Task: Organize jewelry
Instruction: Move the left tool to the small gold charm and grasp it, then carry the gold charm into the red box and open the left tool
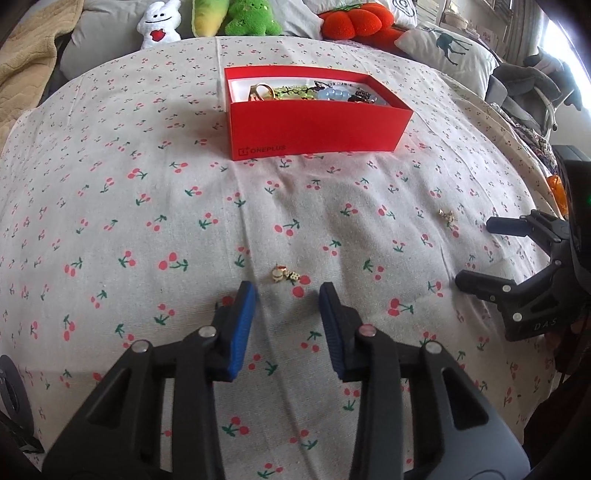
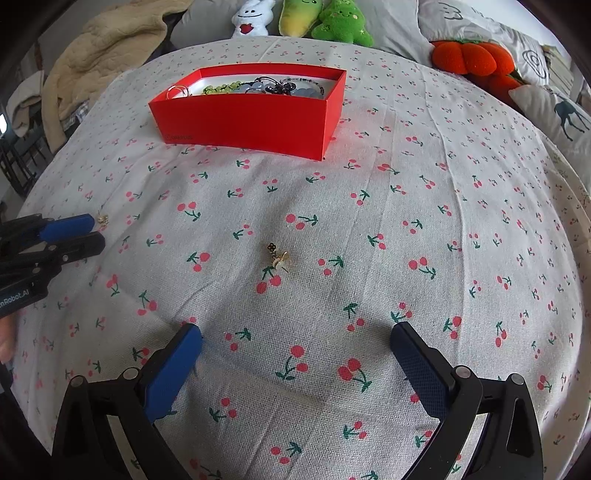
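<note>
A red box (image 1: 314, 125) (image 2: 247, 118) holding several pieces of jewelry stands at the far middle of the cherry-print cloth. A small gold earring (image 1: 283, 274) lies just ahead of my left gripper (image 1: 288, 295), which is open and empty, jaws a little apart. This earring shows in the right wrist view (image 2: 102, 218) near the left gripper's tip (image 2: 79, 232). A second gold earring (image 2: 277, 257) (image 1: 447, 215) lies ahead of my right gripper (image 2: 295, 338), which is wide open and empty. The right gripper shows in the left wrist view (image 1: 476, 251).
Plush toys (image 1: 207, 18) and pillows (image 1: 447, 48) line the far edge of the cloth (image 1: 147, 221). A beige blanket (image 2: 103, 48) lies at the far left. The cloth (image 2: 443, 221) is slightly wrinkled.
</note>
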`<action>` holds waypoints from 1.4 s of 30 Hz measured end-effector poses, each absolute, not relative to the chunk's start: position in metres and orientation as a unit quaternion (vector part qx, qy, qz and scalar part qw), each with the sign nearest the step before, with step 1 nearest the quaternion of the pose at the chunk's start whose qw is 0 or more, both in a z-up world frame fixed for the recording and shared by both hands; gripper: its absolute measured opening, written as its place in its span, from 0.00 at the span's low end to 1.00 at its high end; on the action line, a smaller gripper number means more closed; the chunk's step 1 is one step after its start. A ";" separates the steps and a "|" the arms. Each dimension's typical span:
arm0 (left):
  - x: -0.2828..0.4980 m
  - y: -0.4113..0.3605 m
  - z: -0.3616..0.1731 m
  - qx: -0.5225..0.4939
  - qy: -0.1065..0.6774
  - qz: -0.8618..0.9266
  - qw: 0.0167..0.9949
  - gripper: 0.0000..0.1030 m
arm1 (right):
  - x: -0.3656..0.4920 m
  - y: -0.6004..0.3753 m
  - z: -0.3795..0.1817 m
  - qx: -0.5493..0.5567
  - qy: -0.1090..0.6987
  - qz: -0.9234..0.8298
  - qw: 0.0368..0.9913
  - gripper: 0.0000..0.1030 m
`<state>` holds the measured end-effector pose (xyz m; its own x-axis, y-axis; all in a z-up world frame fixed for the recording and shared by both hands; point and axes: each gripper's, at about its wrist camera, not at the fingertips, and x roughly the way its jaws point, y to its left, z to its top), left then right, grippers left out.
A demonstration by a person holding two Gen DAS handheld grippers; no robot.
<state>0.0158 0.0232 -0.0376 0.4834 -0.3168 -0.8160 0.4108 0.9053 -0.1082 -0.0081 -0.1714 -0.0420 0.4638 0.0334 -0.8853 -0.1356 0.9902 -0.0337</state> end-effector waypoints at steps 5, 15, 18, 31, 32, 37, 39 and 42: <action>0.021 0.020 -0.038 0.045 0.466 -0.205 0.859 0.33 | -0.009 -0.171 -0.042 -0.049 0.515 0.049 0.854 1.00; 0.020 0.016 -0.033 0.048 0.469 -0.199 0.859 0.06 | -0.001 -0.172 -0.040 -0.039 0.520 0.046 0.852 1.00; 0.019 0.018 -0.032 0.046 0.473 -0.198 0.858 0.06 | 0.004 -0.173 -0.040 -0.034 0.520 0.043 0.852 1.00; 0.015 0.022 -0.029 0.045 0.476 -0.195 0.856 0.06 | 0.023 -0.160 -0.034 -0.041 0.515 0.036 0.856 0.60; 0.015 0.022 -0.029 0.045 0.477 -0.195 0.856 0.06 | 0.023 -0.160 -0.034 -0.043 0.514 0.035 0.856 0.56; 0.015 0.022 -0.029 0.042 0.479 -0.194 0.855 0.06 | 0.025 -0.159 -0.031 -0.056 0.506 0.032 0.860 0.29; 0.015 0.023 -0.029 0.042 0.479 -0.193 0.855 0.06 | 0.026 -0.160 -0.031 -0.057 0.504 0.034 0.861 0.22; 0.016 0.023 -0.028 0.039 0.481 -0.192 0.854 0.06 | 0.027 -0.159 -0.030 -0.059 0.506 0.043 0.860 0.10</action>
